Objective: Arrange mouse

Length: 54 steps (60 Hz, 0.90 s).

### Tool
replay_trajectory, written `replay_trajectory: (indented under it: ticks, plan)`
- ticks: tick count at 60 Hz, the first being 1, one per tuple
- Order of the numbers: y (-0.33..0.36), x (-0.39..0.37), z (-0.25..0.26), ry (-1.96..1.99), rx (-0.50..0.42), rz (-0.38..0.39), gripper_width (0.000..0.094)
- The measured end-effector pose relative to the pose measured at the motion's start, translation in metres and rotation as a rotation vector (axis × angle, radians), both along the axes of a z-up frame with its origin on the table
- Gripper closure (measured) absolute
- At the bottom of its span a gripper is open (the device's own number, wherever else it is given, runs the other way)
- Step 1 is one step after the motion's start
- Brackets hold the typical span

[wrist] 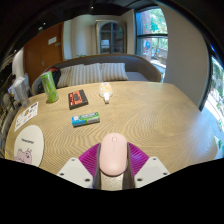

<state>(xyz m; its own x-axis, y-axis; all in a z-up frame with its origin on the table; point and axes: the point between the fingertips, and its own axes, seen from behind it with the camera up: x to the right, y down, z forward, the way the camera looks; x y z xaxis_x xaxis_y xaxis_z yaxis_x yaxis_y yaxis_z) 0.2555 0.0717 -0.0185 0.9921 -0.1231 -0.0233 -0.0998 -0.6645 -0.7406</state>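
between the claw (113, 170) fingers, a smooth pale pink mouse (113, 154), lengthwise

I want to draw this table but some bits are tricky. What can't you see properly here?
Gripper view only:
- Mouse: its near end and underside are hidden by the gripper holding it.
- Green box: lettering too small to read.
- Dark box: label too small to read.
- White sheet beside the fingers: cut off by the view's edge.
- Small white item: too small to identify.
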Motion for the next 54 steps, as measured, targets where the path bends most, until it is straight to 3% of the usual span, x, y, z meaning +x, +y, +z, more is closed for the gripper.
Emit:
replay_trajectory:
  ticks: [11,20,25,35,43,46,54]
  plan:
    - [-0.011,-0.024,0.010,-0.003,-0.036,-0.014,0.0606]
    - [-0.001,-0.122,0.076,-0.008,0.081,0.037,0.0607]
    - [0.007,-0.191,0.089,0.001,0.128,0.074,0.0608]
    - [0.005,-0.292,0.051,-0.012,0.097,0.131,0.0608]
    - [-0.005,-0.317,0.011,-0.022,0.037,0.133,0.0608]
    - [-0.005,-0.317,0.009,-0.032,0.058,0.126,0.0604]
    - [-0.007,-0.317,0.007,-0.026,0.014,0.139,0.0459]
